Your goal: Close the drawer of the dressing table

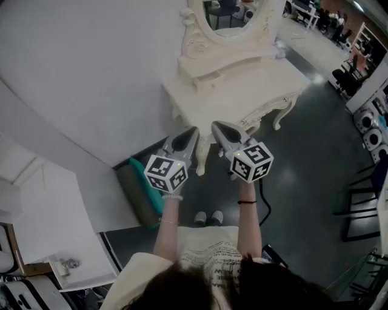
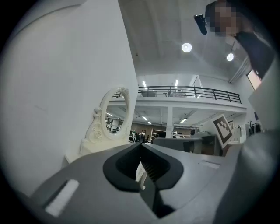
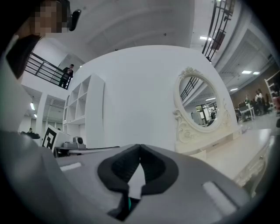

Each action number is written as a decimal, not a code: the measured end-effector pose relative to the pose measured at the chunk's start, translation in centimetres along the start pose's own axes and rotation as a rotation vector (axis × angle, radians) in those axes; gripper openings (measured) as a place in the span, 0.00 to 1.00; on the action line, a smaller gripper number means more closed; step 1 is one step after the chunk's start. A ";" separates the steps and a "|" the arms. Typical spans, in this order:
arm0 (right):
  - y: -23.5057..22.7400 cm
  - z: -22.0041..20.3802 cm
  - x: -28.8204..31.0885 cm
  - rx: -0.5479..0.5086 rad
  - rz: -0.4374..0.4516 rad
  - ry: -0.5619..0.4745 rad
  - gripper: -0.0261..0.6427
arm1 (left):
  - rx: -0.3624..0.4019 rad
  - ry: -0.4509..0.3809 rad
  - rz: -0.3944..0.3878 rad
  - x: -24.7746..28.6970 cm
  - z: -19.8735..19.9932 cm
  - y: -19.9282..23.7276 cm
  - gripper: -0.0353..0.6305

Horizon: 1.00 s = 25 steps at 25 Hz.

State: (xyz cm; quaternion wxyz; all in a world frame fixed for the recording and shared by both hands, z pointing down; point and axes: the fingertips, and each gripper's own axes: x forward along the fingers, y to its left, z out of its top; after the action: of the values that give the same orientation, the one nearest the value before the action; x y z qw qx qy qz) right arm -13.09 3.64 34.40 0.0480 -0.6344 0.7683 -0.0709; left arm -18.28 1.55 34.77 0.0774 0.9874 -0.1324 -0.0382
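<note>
Glossy grey floor (image 1: 315, 151), carved cream dressing table (image 1: 242, 85)

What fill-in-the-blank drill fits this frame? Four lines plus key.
1. The left gripper and right gripper both have their jaws ____.
2. Both grippers hold ____.
3. The table carries an ____ mirror.
4. A teal bag lies on the ____ beside the table.
Missing words: shut; nothing; oval; floor.
</note>
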 end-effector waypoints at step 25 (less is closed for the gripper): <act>-7.2 2.4 -4.2 0.018 -0.021 -0.056 0.04 | 0.032 0.000 -0.031 7.8 -0.1 -5.3 0.06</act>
State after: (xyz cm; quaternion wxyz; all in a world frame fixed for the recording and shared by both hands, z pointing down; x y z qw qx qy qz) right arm -4.92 6.29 33.21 0.0746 -0.6435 0.7593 -0.0607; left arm -9.37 4.57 33.56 0.0612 0.9905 -0.1176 -0.0373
